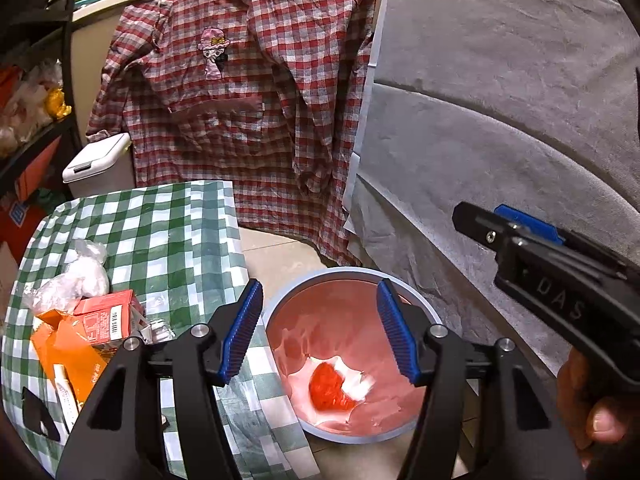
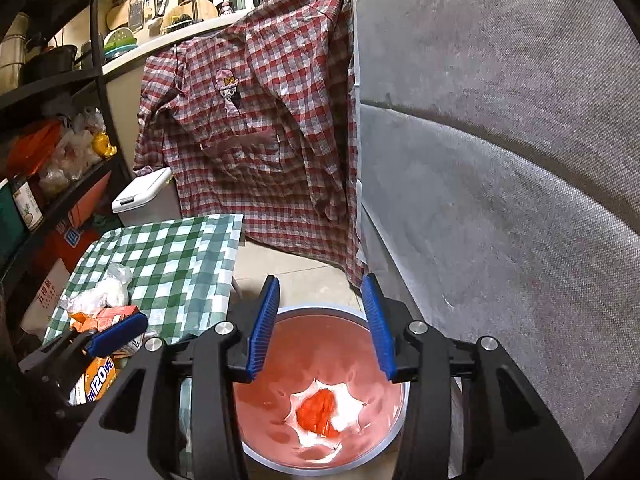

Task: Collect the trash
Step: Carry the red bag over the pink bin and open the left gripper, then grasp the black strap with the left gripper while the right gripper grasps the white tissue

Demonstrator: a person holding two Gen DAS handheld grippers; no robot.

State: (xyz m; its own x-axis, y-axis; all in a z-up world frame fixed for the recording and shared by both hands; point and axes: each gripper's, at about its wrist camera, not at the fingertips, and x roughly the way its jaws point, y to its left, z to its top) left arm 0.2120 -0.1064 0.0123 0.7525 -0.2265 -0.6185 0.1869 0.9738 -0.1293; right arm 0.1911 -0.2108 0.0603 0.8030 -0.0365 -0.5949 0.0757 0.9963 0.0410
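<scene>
1. Fingers of the left gripper stood apart, blue ribbed pads bare, with nothing between them.
2. Fingers of the right gripper were likewise apart and empty, blue pads facing each other over open air.
3. Below and beyond both pairs of fingertips sat the round bin, its pink liner open to view; in the right wrist view the rim lay framed between the two fingers.
4. At the bottom of the bin, past the fingertips and touching neither gripper, lay a crumpled red-orange wrapper on a white scrap.
5. Left of the left gripper's fingers, on the green checked tablecloth, remained an orange carton, orange packaging and a clear plastic bag, well apart from the pads.
6. Further out, a red plaid shirt hung behind the bin, grey fabric to its right, and a small white lidded bin behind the table.
</scene>
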